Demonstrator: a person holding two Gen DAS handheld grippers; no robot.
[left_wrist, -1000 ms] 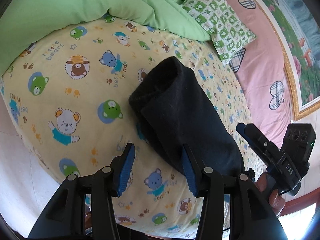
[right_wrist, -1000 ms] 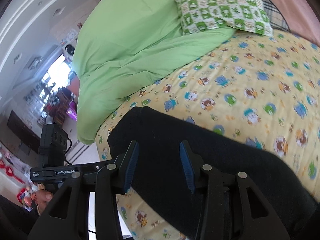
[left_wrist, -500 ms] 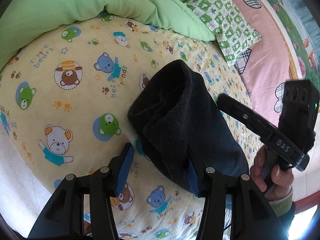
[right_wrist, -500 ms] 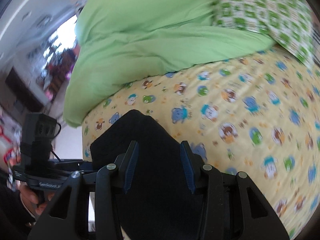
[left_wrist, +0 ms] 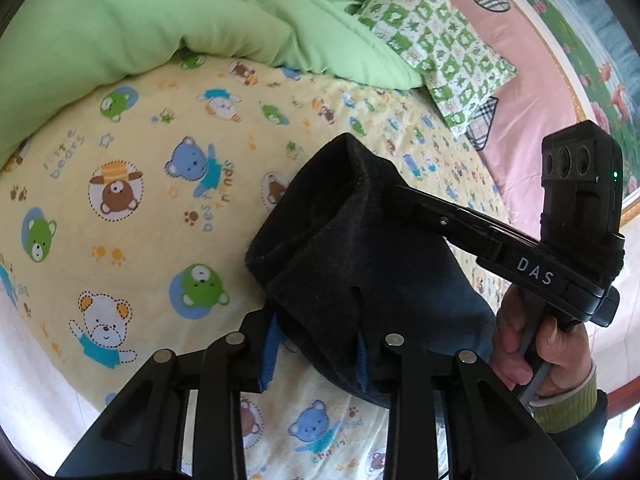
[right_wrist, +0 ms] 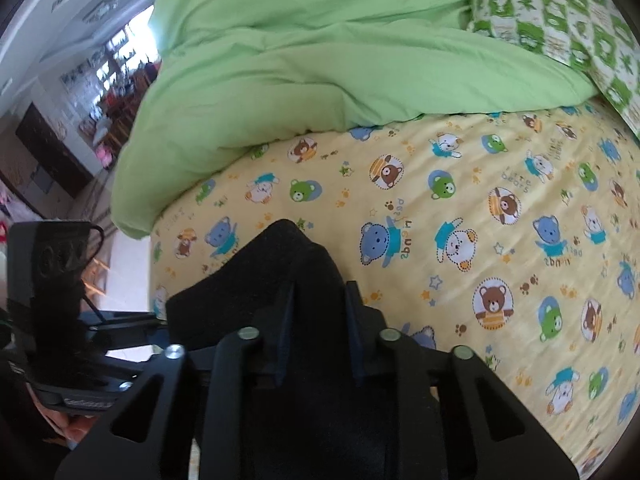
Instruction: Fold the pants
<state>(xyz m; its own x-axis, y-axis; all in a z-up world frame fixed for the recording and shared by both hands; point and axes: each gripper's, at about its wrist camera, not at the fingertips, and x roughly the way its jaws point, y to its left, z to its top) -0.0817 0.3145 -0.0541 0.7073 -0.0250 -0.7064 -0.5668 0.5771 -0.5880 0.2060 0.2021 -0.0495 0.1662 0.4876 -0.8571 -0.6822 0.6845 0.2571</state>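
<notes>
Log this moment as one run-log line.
task: fold pants | left gripper: on pants | right gripper: on pants | surface: bedsheet

Dark folded pants (left_wrist: 360, 264), a thick bundle with one end bunched upward, on the bear-print sheet (left_wrist: 132, 208).

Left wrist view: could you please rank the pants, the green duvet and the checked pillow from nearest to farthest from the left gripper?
1. Pants: between the left gripper's fingers.
2. Green duvet: beyond the bear sheet, upper left.
3. Checked pillow: upper right, at the bed's far end.

Close wrist views, shared pants (left_wrist: 360, 264) and bedsheet (right_wrist: 480, 208).
</notes>
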